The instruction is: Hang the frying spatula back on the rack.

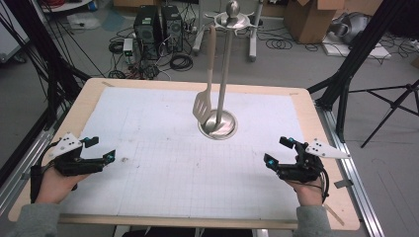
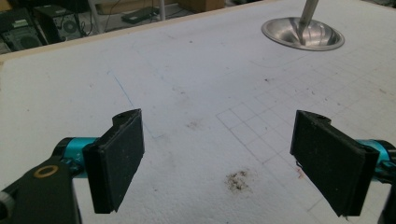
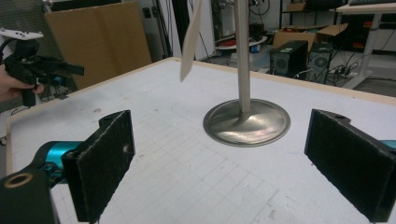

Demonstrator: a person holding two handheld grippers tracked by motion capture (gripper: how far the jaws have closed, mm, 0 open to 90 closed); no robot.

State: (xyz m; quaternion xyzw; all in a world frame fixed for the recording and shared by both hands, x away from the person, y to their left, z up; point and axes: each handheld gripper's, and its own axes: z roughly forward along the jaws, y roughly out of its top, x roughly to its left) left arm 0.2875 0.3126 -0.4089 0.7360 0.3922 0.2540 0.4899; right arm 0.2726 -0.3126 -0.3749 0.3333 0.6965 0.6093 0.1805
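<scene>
A metal utensil stand [image 1: 218, 124] with a round dished base and a tall pole stands at the far middle of the white grid mat [image 1: 163, 163]. From its top hook hangs a pale slotted spatula [image 1: 202, 106] with a wooden handle, blade just above the base. My left gripper [image 1: 101, 149] rests at the mat's left edge, open and holding nothing. My right gripper [image 1: 277, 151] sits near the right edge, also open and holding nothing. The left gripper view has the jaws wide apart [image 2: 219, 140] with the stand base [image 2: 302, 35] far off. The right gripper view [image 3: 222, 135] faces the base [image 3: 246, 122] and the spatula [image 3: 191, 39].
The mat lies on a wooden table [image 1: 321, 148] with bare borders. A small brown stain [image 2: 239, 179] marks the mat by the left gripper. Beyond the far edge are computer towers [image 1: 158, 24], cables, cardboard boxes [image 1: 309, 17] and tripod legs [image 1: 390, 103].
</scene>
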